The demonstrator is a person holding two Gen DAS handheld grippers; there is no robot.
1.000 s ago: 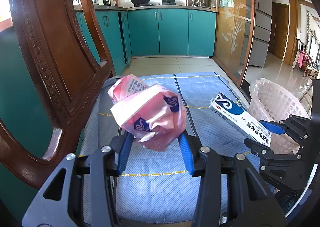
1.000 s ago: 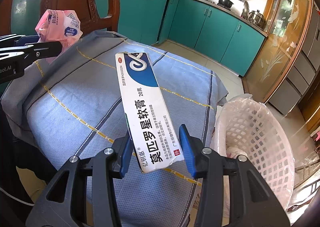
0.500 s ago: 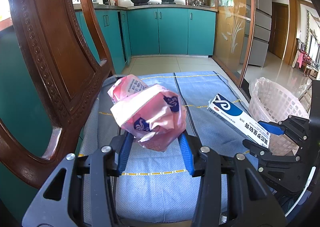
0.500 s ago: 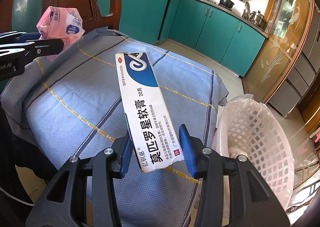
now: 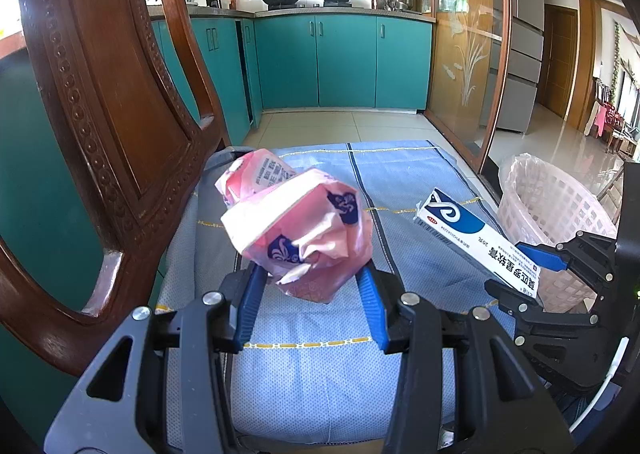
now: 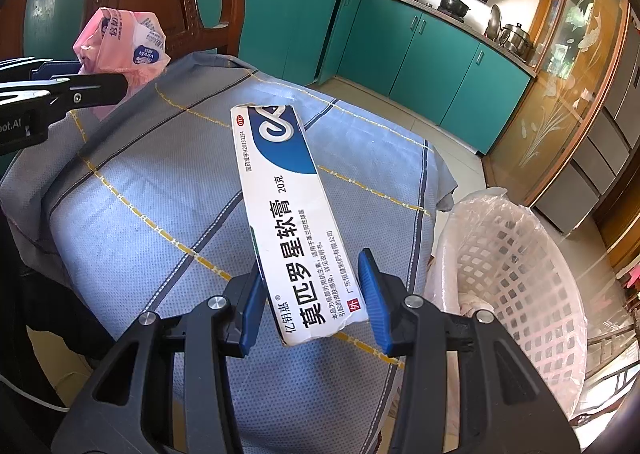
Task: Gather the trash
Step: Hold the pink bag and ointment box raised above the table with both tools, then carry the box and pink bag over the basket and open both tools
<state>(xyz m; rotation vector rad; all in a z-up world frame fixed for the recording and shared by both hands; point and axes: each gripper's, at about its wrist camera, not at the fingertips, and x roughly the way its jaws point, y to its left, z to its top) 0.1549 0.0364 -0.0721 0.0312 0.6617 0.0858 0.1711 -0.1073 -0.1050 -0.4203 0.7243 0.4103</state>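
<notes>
aloft: pink wrapper (image 5: pixel 298 230), ointment box (image 6: pixel 296 222)

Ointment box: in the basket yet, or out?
Out. The ointment box sits clamped in the right gripper, beside the basket.

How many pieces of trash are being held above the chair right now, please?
2. A crumpled pink wrapper in the left gripper, near the chair back, and a white-and-blue ointment box in the right gripper, nearer the basket.

White lattice plastic basket (image 5: pixel 560 210): base hidden behind right gripper (image 5: pixel 520 266). Dark carved wooden chair back (image 5: pixel 100 94): top cut off by frame edge.
</notes>
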